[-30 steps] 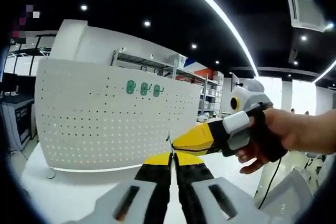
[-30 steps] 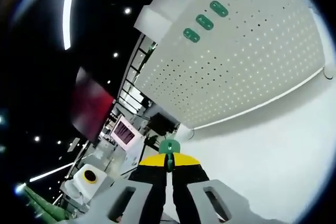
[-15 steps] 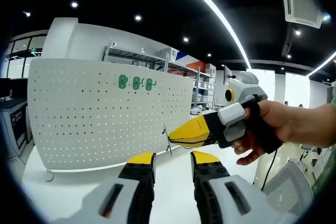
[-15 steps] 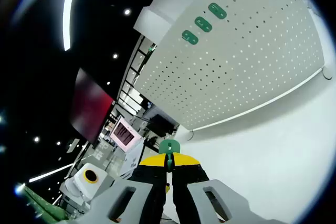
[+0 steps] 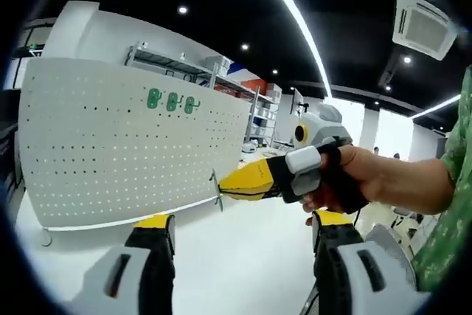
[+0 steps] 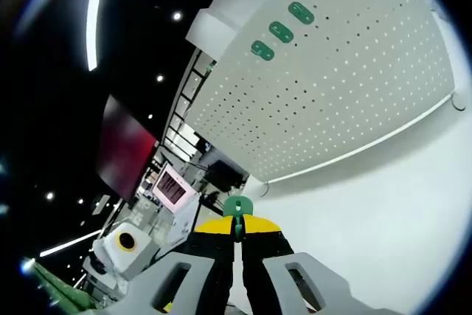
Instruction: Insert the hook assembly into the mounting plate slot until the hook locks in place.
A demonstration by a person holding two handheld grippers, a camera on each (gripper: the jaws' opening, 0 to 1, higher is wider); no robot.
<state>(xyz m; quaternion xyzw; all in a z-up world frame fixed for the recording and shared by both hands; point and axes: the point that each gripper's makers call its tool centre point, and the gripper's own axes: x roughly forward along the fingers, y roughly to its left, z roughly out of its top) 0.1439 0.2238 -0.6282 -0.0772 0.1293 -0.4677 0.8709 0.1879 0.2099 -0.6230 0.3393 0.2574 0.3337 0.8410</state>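
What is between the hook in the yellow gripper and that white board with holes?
Nothing: in the left gripper view only bare white table separates the hook from the pegboard.

The upright pegboard (image 5: 125, 149) walls off the back of the white surface (image 5: 236, 256), whose bare front leaves passing room below the right tool (image 5: 218, 188).

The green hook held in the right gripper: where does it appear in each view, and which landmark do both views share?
Left gripper view: the hook shows as a thin metal piece at the tip of the right gripper, just right of centre, before the pegboard.
Right gripper view: the hook's green head stands bottom centre, above the shut yellow tips.
Shared landmark: three green hooks on the white pegboard.
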